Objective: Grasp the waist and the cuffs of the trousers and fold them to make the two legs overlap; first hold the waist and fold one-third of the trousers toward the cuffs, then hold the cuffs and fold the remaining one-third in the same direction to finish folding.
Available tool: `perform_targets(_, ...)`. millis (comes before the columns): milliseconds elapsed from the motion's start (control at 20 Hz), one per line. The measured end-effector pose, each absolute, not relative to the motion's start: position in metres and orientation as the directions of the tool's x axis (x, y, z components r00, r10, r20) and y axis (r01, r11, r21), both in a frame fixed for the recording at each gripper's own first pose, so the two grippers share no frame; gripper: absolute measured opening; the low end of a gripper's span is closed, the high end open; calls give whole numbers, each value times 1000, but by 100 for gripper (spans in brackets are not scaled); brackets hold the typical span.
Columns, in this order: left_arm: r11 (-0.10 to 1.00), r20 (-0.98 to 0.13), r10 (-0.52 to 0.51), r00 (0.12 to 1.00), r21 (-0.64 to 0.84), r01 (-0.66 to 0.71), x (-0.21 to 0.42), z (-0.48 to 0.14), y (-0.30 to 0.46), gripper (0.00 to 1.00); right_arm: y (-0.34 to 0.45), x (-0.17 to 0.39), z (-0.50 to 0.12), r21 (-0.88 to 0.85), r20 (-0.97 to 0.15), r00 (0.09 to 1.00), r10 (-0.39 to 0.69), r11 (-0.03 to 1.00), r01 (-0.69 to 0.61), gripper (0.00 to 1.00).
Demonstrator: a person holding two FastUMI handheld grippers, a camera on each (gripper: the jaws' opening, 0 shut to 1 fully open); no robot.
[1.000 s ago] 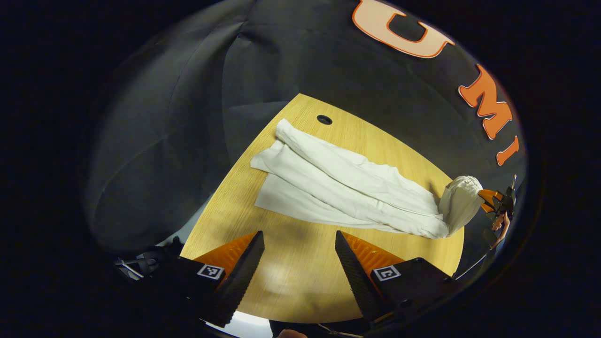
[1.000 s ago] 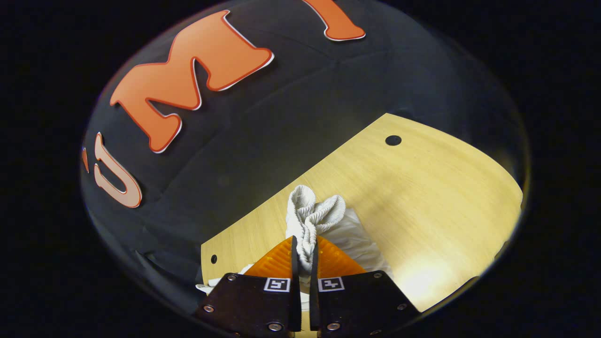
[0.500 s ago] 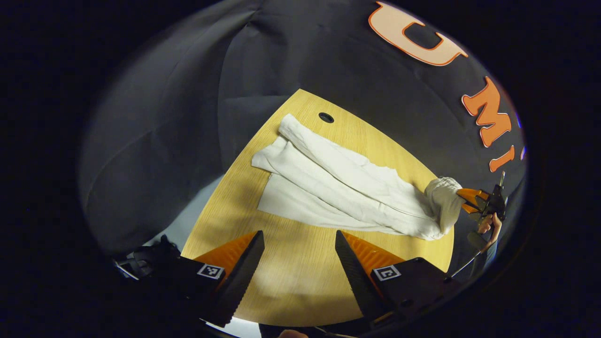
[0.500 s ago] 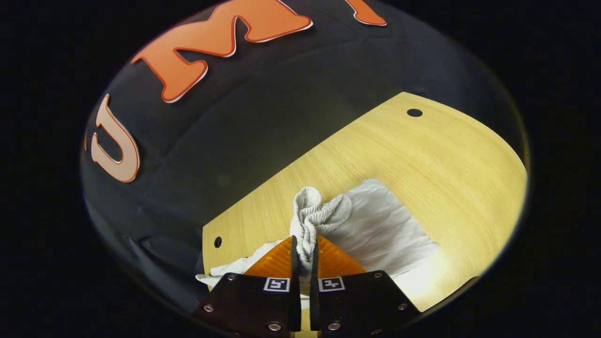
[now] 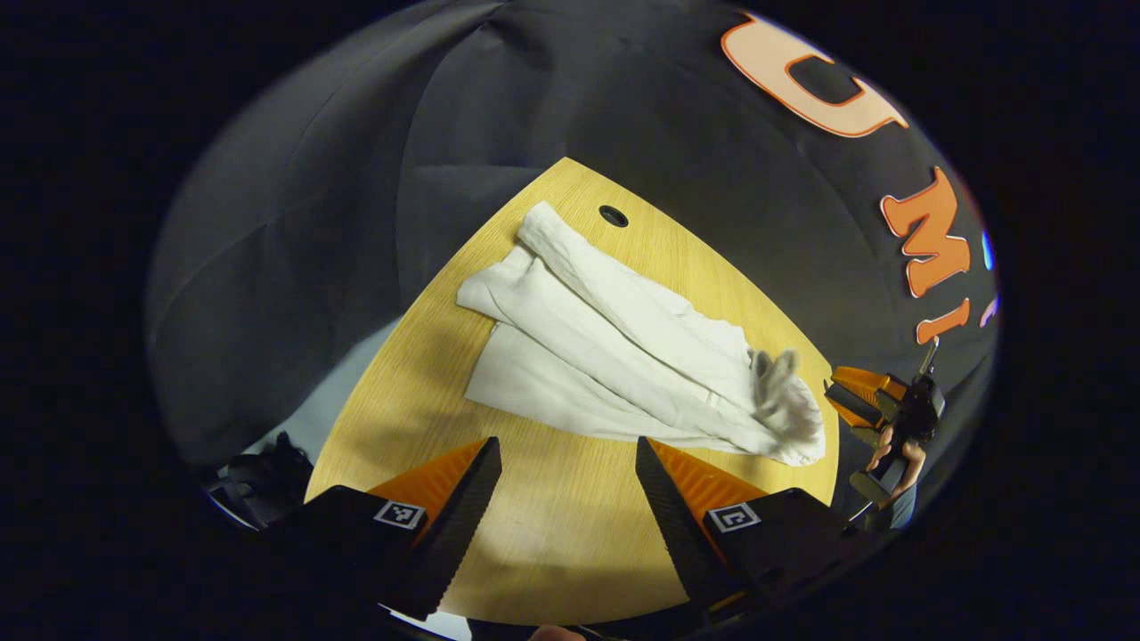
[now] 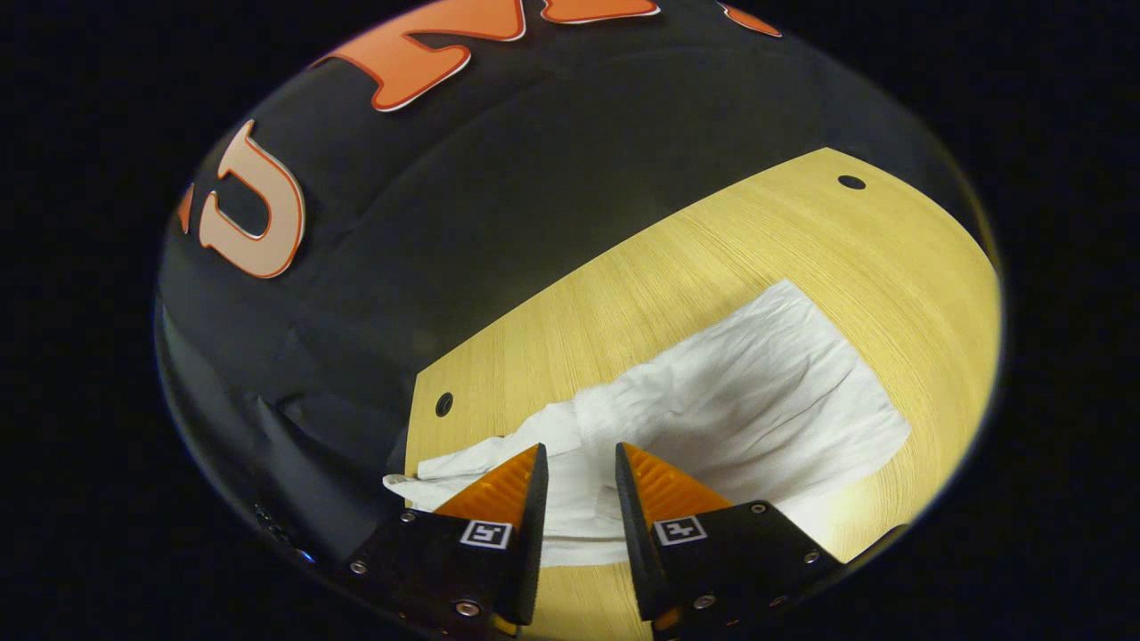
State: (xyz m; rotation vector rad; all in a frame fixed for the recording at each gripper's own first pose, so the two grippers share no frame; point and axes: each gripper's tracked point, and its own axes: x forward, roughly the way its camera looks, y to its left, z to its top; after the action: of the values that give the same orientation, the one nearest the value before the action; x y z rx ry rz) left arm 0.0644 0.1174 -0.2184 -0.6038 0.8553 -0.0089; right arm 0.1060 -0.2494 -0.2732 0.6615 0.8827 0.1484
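White trousers (image 5: 614, 347) lie lengthwise on the wooden table (image 5: 552, 552), cuffs at the far end near a cable hole. The bunched waist (image 5: 784, 396) looks blurred and rests on the near-right end of the cloth. My left gripper (image 5: 567, 442) hovers open over bare wood, short of the trousers. In the left gripper view my right gripper (image 5: 855, 401) is open just right of the waist, held by a hand (image 5: 891, 450). In the right gripper view my right gripper (image 6: 580, 450) stands open above the trousers (image 6: 757, 392), nothing between its fingers.
A cable hole (image 5: 613, 215) sits at the table's far end beside the cuffs, and it also appears as a cable hole (image 6: 851, 182) in the right gripper view. A small hole (image 6: 443, 404) marks a table corner. Dark gear (image 5: 258, 481) lies off the table's left edge.
My right gripper opened and let go of the waist, which dropped onto the trousers on the table. My left gripper stayed open and drifted slightly.
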Motion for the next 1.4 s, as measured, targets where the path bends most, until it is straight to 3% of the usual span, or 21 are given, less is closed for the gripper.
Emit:
perform_targets(250, 740, -690, -264, 675, -593, -318, 72, -227, 116, 99, -269, 102, -272, 540, -665, 659, 351, 835, 101, 80)
perform_targets(400, 665, -697, -249, 673, -628, -404, 78, -242, 119, 99, -300, 103, -259, 551, -644, 694, 321, 825, 129, 90)
perform_targets(650, 552, -714, -212, 668, -651, -521, 84, -268, 135, 99, -346, 98, -247, 528, -623, 744, 242, 832, 171, 94)
perform_targets(950, 487, -673, -188, 716, -697, -527, 108, -272, 139, 99, -383, 87, -234, 514, -601, 774, 201, 838, 182, 93)
perform_targets(1400, 501, -628, -158, 762, -716, -486, 165, -265, 139, 99, -428, 57, -251, 441, -651, 752, 109, 860, 257, 93)
